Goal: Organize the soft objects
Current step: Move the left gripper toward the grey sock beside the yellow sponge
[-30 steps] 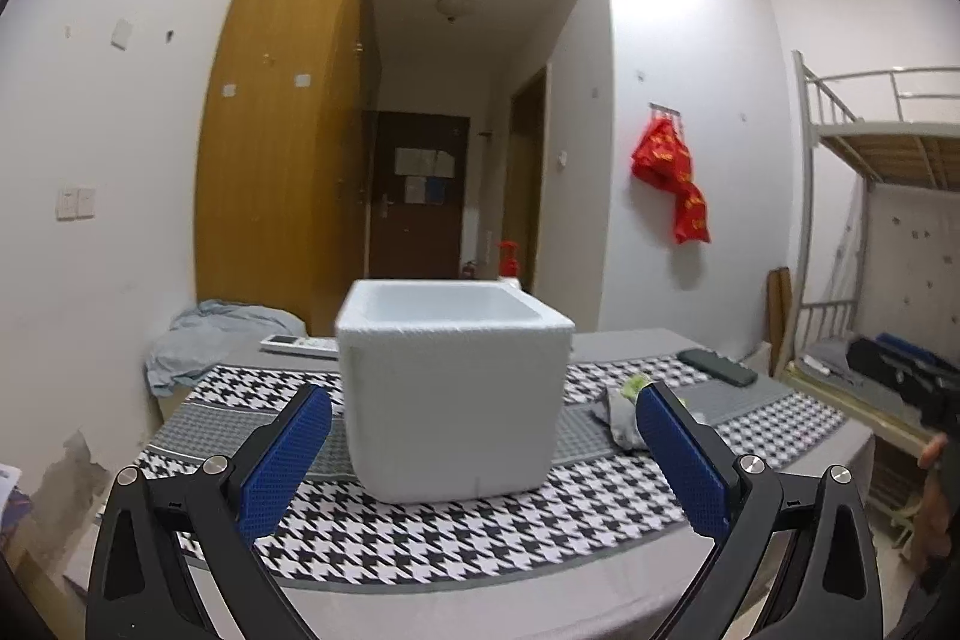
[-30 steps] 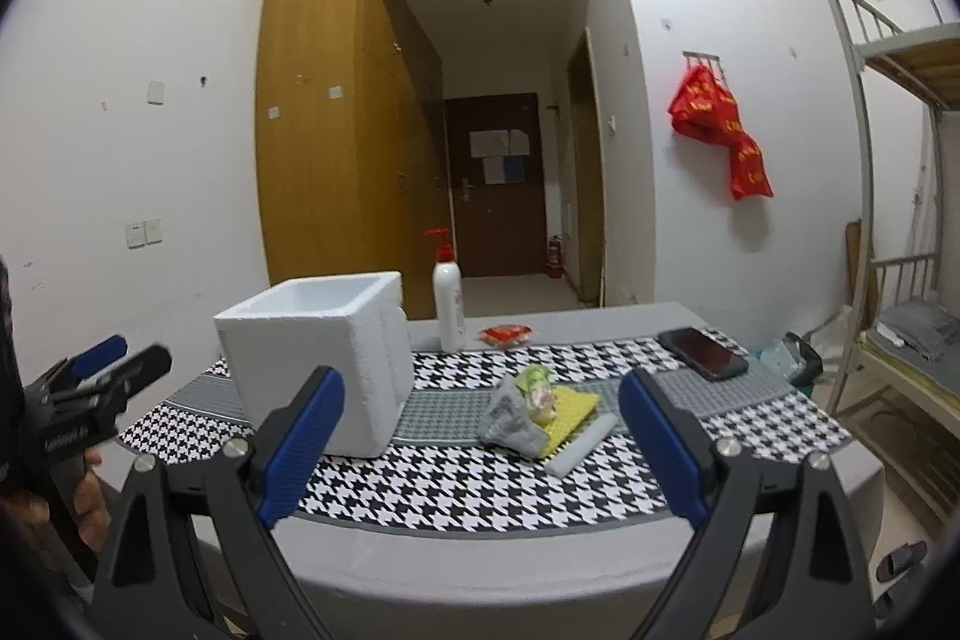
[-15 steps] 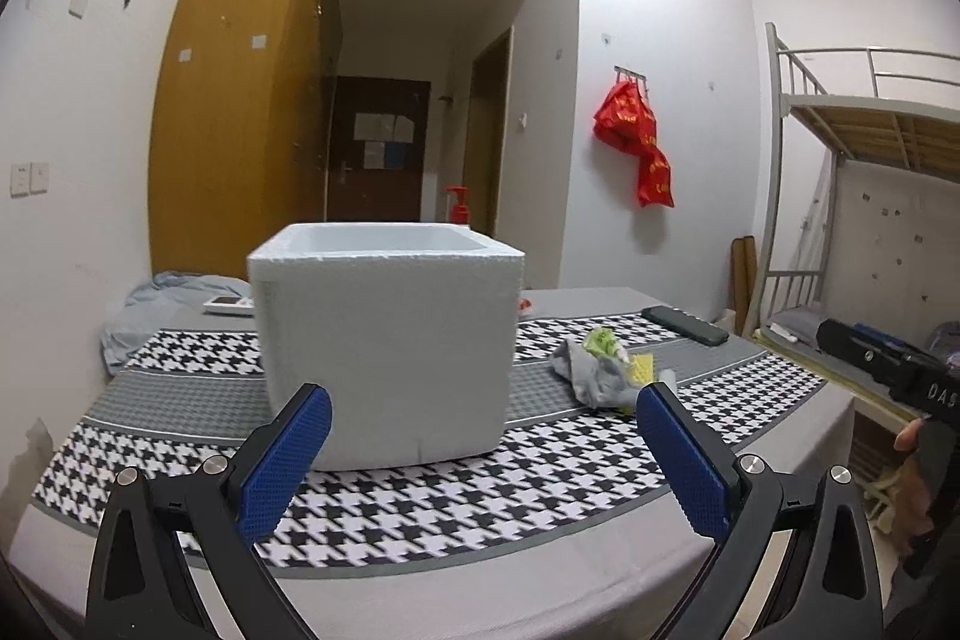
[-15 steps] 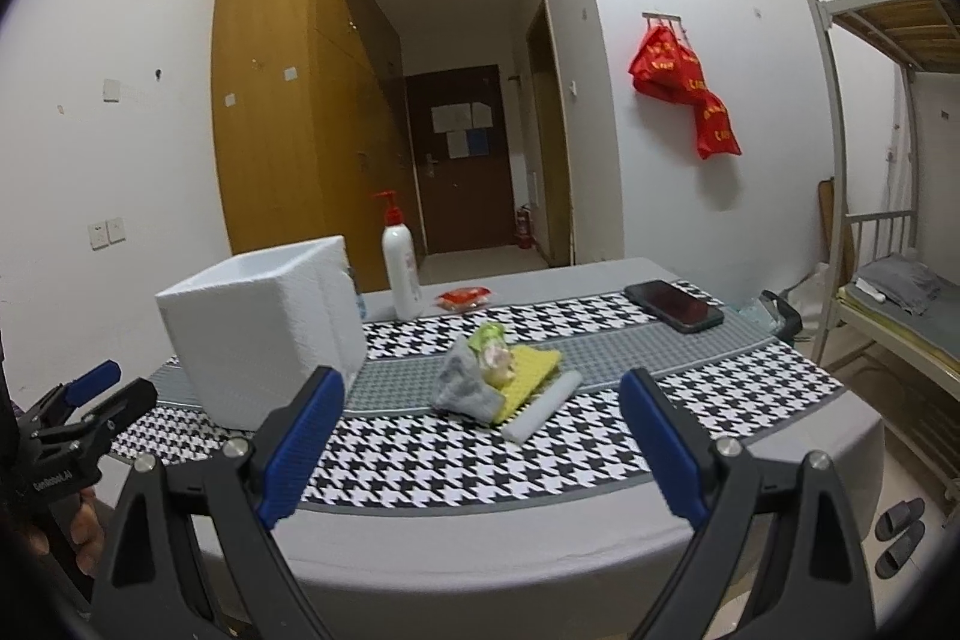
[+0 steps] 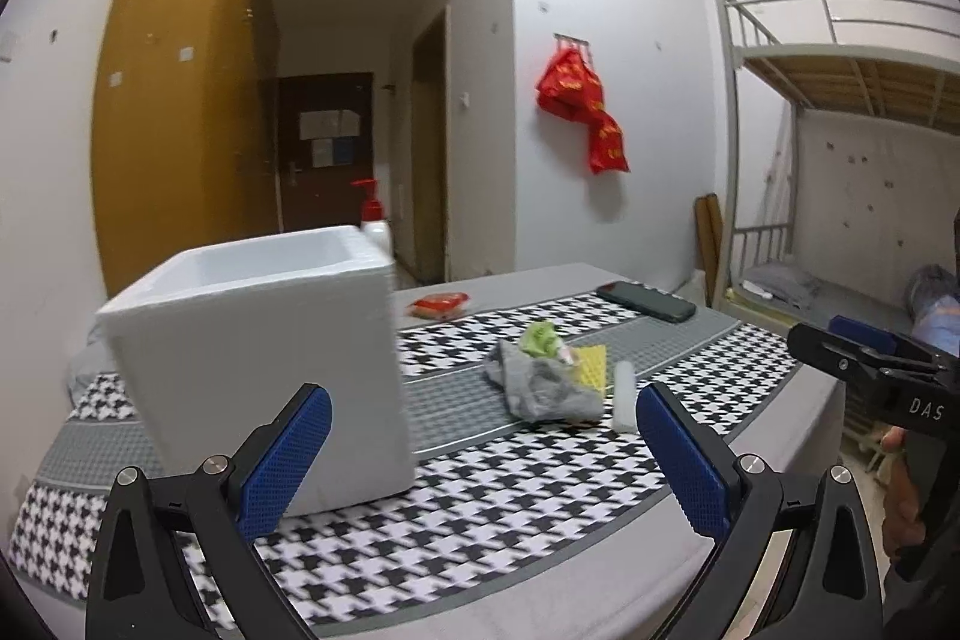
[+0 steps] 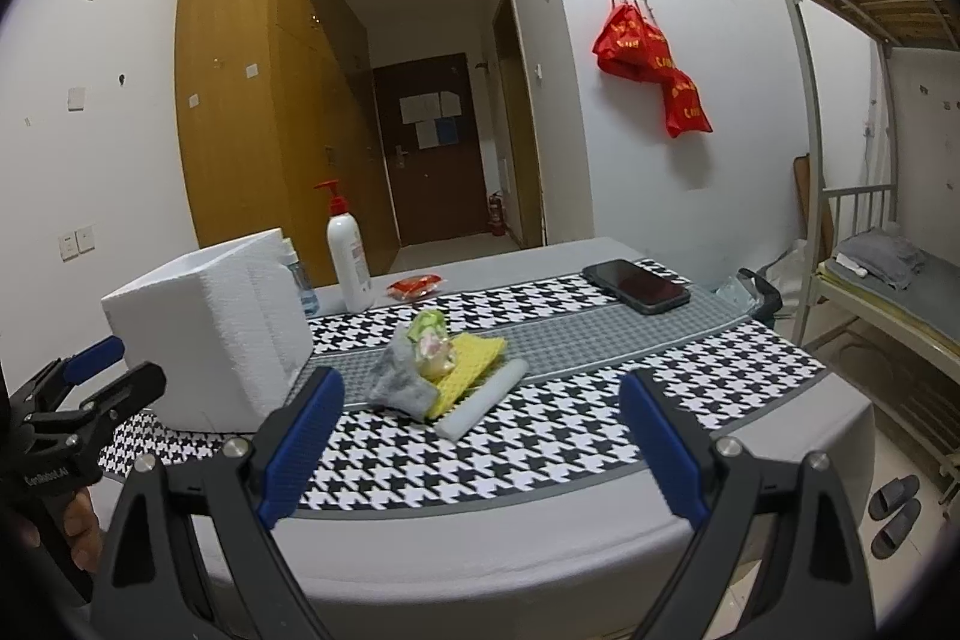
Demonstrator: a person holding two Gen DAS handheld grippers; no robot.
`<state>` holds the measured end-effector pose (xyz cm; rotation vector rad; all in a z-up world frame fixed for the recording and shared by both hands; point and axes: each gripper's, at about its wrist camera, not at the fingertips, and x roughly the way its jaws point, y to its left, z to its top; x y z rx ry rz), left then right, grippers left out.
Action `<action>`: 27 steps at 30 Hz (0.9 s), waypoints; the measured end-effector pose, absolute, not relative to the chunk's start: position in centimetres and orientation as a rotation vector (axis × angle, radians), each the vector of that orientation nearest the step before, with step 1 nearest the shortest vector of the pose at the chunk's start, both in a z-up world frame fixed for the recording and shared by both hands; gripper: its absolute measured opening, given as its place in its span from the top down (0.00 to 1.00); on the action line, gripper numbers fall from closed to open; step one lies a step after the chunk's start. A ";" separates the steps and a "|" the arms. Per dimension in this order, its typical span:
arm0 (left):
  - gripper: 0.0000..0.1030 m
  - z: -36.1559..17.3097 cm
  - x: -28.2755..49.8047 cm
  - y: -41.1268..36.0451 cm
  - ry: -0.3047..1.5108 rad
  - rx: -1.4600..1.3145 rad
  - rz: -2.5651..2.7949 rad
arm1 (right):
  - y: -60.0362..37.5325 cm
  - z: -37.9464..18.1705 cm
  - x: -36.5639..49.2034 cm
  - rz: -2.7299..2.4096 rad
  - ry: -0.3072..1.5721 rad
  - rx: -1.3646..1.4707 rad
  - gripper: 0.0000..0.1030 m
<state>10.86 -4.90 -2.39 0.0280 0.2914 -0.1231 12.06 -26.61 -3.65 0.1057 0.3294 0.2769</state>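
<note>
A white foam box point(image 5: 264, 358) point(image 6: 210, 334) stands open-topped on the left of the houndstooth table. Right of it lies a small heap: a grey cloth point(image 5: 540, 388) point(image 6: 399, 379), a green and pink soft toy point(image 5: 540, 337) point(image 6: 429, 340), a yellow cloth point(image 5: 591, 367) point(image 6: 474, 361) and a white foam stick point(image 5: 624, 394) point(image 6: 486, 397). My left gripper point(image 5: 480, 454) is open, held before the table's front edge, near the box. My right gripper point(image 6: 480, 436) is open too, in front of the heap, with nothing between its fingers.
A dark phone point(image 6: 636, 285) lies at the table's far right. A pump bottle point(image 6: 348, 256) and a red packet point(image 6: 414, 285) sit behind the box. A bunk bed point(image 6: 870, 220) stands to the right, slippers point(image 6: 894, 511) on the floor beside it.
The left gripper swung right, so the box moved to the view's left and the heap came into the middle. The right gripper moved closer to the heap. Both stayed open.
</note>
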 end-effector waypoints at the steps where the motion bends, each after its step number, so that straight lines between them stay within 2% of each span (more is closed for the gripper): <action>1: 0.01 -2.3 11.3 -5.3 0.293 0.030 -0.131 | -26.8 -3.7 12.3 0.276 0.333 0.108 0.08; 27: 0.01 -4.1 21.8 -9.4 0.488 0.070 -0.149 | -27.4 -5.2 19.8 0.291 0.478 0.064 0.08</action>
